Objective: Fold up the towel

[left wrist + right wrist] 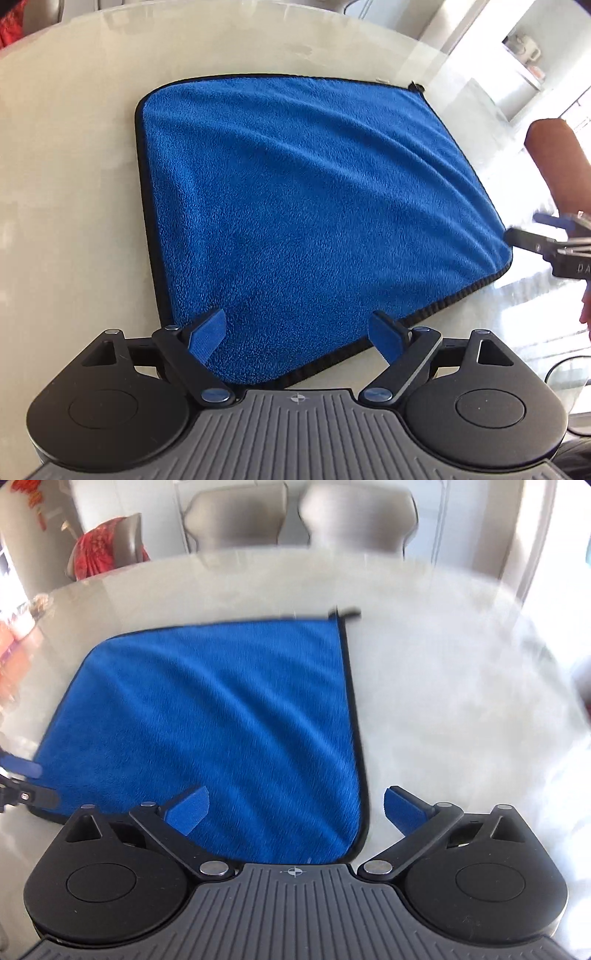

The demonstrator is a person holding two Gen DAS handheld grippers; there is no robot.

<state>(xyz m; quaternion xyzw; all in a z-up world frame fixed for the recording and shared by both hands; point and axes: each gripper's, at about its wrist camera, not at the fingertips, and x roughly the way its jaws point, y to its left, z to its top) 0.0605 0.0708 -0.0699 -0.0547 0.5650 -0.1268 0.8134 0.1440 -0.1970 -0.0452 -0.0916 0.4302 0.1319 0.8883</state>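
Observation:
A blue towel (pixel 314 206) with a black hem lies flat and spread out on the pale glossy table (pixel 74 184). It also shows in the right wrist view (pixel 207 716). My left gripper (pixel 297 336) is open and empty, its blue-padded fingers over the towel's near left corner. My right gripper (pixel 295 810) is open and empty, straddling the towel's near right corner and right hem. The right gripper also shows at the right edge of the left wrist view (pixel 543 236), beside the towel's corner. The left gripper's fingers (pixel 22 768) show at the left edge of the right wrist view.
Grey chairs (pixel 303 513) stand behind the table's far edge. A chair with red cloth (pixel 103 550) stands at the far left. A small black hanging loop (pixel 417 86) sticks out at the towel's far right corner. The person's forearm (pixel 557 166) reaches in on the right.

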